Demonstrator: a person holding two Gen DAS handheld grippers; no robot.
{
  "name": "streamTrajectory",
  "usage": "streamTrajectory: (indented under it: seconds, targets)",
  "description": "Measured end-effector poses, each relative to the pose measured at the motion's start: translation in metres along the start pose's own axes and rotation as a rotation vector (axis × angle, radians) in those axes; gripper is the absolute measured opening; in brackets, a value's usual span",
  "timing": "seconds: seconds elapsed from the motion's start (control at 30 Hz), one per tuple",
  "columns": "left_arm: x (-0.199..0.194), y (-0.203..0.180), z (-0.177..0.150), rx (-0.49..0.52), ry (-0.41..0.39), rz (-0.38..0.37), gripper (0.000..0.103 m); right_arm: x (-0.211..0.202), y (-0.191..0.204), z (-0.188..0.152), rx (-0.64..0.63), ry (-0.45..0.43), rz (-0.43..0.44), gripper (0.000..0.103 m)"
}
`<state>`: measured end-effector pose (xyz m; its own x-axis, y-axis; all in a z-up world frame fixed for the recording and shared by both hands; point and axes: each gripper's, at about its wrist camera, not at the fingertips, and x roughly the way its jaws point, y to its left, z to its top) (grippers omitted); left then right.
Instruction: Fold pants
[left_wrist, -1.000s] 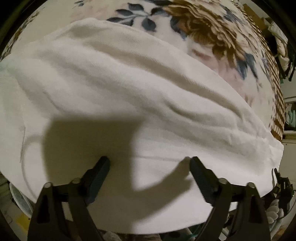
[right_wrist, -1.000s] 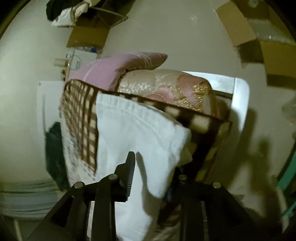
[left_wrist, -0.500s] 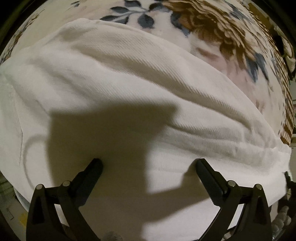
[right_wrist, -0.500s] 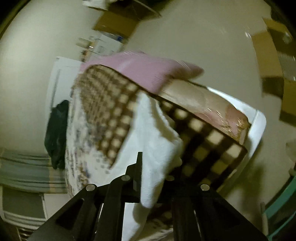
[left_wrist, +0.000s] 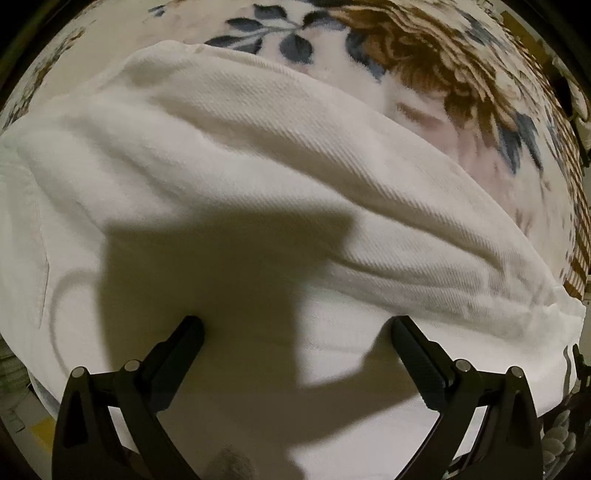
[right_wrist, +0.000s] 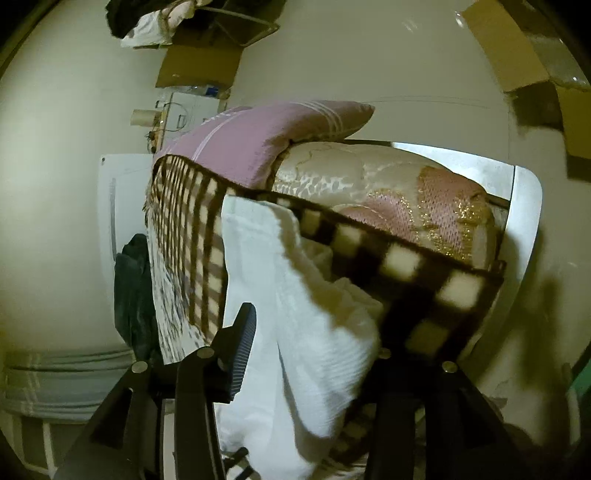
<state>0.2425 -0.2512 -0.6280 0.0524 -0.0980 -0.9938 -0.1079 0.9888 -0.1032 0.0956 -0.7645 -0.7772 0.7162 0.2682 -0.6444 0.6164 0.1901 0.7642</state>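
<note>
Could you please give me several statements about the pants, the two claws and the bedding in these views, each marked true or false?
1. The left claw is open, its fingers spread wide over the white pants. True.
2. The pants are black. False: they are white.
3. In the right wrist view, pants fabric sits between the right claw fingers. True.
4. The blanket under the pants is plain grey. False: it carries blue leaves and a brown flower.
5. A purple pillow lies on top of the bedding. True.
</note>
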Motion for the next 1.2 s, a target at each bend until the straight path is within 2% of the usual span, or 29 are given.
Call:
streamTrajectory:
  seconds: [0.07,0.13,0.17,0.27,0.4,0.53,0.67,0.8,0.83,1.0,1.2]
  targets:
    - [0.006,-0.006,0.008,0.002,0.005,0.000,0.103,0.003,0.009,-0.001,-0.025,-0.003,-0.039,0.045]
    - [0.003,-0.006,0.011,0.007,0.011,-0.005,0.103,0.005,0.021,-0.002,-0.037,-0.016,-0.118,0.020]
    - [0.001,-0.008,0.013,0.002,0.013,-0.015,0.103,0.003,0.027,-0.004,-0.048,-0.023,-0.142,0.017]
    - [-0.007,-0.003,0.016,-0.028,0.011,-0.044,0.103,-0.009,0.050,-0.015,-0.094,-0.058,-0.156,0.014]
    - [-0.024,0.008,0.018,-0.045,-0.001,-0.077,0.103,-0.034,0.097,-0.041,-0.169,-0.102,-0.127,0.013]
    - [-0.043,0.027,0.018,-0.055,-0.016,-0.096,0.103,-0.045,0.162,-0.084,-0.336,-0.120,-0.124,0.013]
    - [-0.060,0.054,0.022,-0.076,-0.041,-0.111,0.103,-0.032,0.223,-0.147,-0.520,-0.089,-0.128,0.012]
    - [-0.077,0.100,0.024,-0.120,-0.066,-0.128,0.103,0.013,0.270,-0.228,-0.703,0.000,-0.129,0.012]
    - [-0.078,0.102,0.016,-0.130,-0.071,-0.129,0.103,0.029,0.278,-0.253,-0.750,0.032,-0.129,0.012]
    - [-0.097,0.171,0.015,-0.211,-0.107,-0.126,0.103,0.095,0.296,-0.358,-0.928,0.169,-0.152,0.012]
    - [-0.107,0.231,0.014,-0.286,-0.133,-0.098,0.103,0.160,0.282,-0.474,-1.134,0.300,-0.219,0.012]
